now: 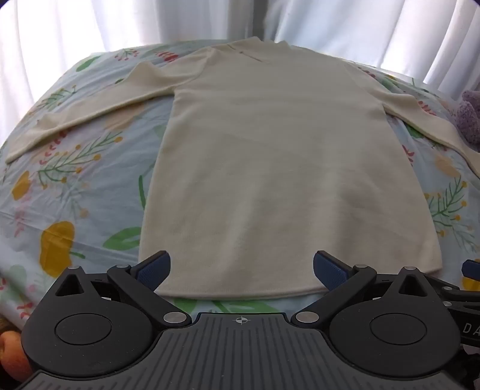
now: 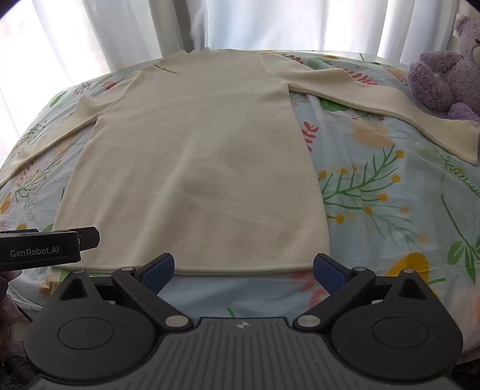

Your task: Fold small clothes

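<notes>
White curtains back a flowered bedsheet [image 1: 75,192]. From the left view, the cream top [image 1: 270,168] lies flat, running lengthwise straight ahead of the wide-open left tongs [image 1: 241,268], hem nearest. From the right view, the right tongs [image 2: 243,268], also spread and empty, face the hem's right corner.

A plain cream knit long-sleeved top [image 1: 270,168] is noted, unpatterned. The pale blue bed sheet [image 2: 390,210] is printed with green sprigs, yellow berries, and red and peach flowers. White curtains [image 2: 270,24] are seen behind. A fuzzy lilac plush bear [image 2: 444,75] is recorded. Dark blue pads [image 1: 153,271] are carried on the black left tool [image 1: 241,273].
</notes>
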The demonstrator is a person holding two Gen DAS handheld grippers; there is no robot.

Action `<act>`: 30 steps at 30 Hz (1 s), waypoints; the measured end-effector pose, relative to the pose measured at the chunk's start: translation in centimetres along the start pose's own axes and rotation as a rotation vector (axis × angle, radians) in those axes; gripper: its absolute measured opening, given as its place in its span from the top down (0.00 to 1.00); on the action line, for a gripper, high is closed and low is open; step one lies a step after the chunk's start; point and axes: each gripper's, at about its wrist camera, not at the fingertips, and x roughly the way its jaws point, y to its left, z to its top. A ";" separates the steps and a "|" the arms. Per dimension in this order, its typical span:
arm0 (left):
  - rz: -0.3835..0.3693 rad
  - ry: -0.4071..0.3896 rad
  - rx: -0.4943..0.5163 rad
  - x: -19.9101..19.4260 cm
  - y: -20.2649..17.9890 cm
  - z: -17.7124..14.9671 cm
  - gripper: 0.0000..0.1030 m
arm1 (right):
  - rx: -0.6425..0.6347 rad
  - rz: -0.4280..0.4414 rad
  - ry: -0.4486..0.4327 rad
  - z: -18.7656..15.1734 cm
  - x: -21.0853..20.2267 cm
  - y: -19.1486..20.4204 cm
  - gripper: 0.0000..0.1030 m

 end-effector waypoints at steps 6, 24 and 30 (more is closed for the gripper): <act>0.008 0.001 -0.004 -0.2 -0.6 0.0 0.00 | 0.001 0.001 -0.006 0.1 -0.1 0.2 0.04; -0.013 0.018 -0.014 0.4 0.2 0.2 0.00 | -0.006 0.008 -0.005 0.3 -0.3 0.6 0.04; -0.019 0.023 -0.015 0.5 0.3 0.1 0.00 | -0.005 0.008 -0.007 0.3 -0.3 0.6 0.04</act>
